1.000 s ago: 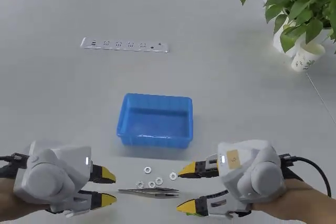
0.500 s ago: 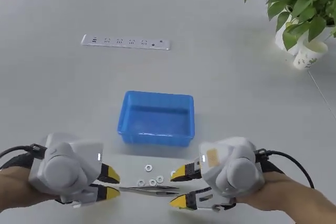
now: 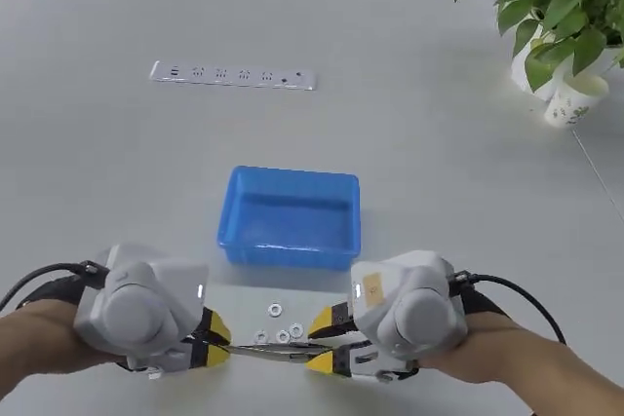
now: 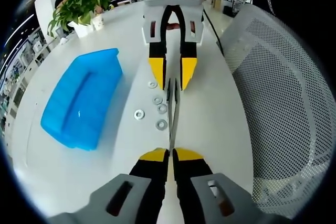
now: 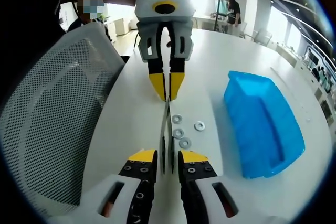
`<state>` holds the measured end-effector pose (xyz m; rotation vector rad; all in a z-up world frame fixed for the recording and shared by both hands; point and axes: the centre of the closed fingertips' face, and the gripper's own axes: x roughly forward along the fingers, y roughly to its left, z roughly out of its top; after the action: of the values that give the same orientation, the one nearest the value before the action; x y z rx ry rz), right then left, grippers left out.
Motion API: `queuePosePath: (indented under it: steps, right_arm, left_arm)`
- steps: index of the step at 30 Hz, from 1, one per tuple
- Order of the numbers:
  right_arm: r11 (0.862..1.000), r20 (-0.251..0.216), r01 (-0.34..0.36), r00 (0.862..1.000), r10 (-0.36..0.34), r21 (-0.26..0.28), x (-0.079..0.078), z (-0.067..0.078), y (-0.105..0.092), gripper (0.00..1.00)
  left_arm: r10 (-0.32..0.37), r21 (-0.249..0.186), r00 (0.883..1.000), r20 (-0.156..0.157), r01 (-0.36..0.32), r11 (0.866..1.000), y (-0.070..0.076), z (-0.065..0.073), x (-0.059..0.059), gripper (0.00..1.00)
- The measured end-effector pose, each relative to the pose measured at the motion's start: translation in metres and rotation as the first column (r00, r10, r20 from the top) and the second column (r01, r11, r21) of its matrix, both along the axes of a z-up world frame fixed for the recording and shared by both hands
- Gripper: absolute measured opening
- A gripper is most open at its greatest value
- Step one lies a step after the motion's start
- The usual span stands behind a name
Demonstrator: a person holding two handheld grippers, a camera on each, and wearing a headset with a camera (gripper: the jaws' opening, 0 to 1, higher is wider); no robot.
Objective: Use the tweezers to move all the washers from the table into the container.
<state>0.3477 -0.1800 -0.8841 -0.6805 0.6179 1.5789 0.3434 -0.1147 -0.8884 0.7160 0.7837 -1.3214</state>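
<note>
1. Now, long thin silver metal tweezers (image 3: 278,351) lie flat on the pale grey table (image 3: 439,143), with a hand-held gripper at each end.
2. Left gripper (image 4: 170,156): yellow-tipped jaws are pinched on one end of the tweezers, probably to steady them.
3. Right gripper (image 5: 168,157): jaws straddle the other end, narrowly apart and not clearly pressing, seemingly placed to squeeze the arms.
4. Small silver ring-shaped washers (image 3: 276,311) lie loose just beside the tweezers, outside the shallow blue plastic container (image 3: 288,255) nearby.
</note>
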Motion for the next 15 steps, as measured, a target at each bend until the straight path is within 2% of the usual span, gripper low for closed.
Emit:
queuePosePath:
  steps: [10,15]
  right_arm:
    - [1.000,-0.002,-0.018,1.000,0.018,-0.017,-0.0026,-0.0065,0.0013,0.15]
    - [0.999,0.005,-0.025,1.000,0.026,-0.022,-0.0022,-0.0070,0.0022,0.14]
  left_arm:
    - [-0.032,0.001,0.999,0.009,0.032,0.999,-0.0001,-0.0019,0.0012,0.06]
    - [-0.038,-0.012,0.999,-0.001,0.038,0.999,-0.0031,0.0012,0.0006,0.05]
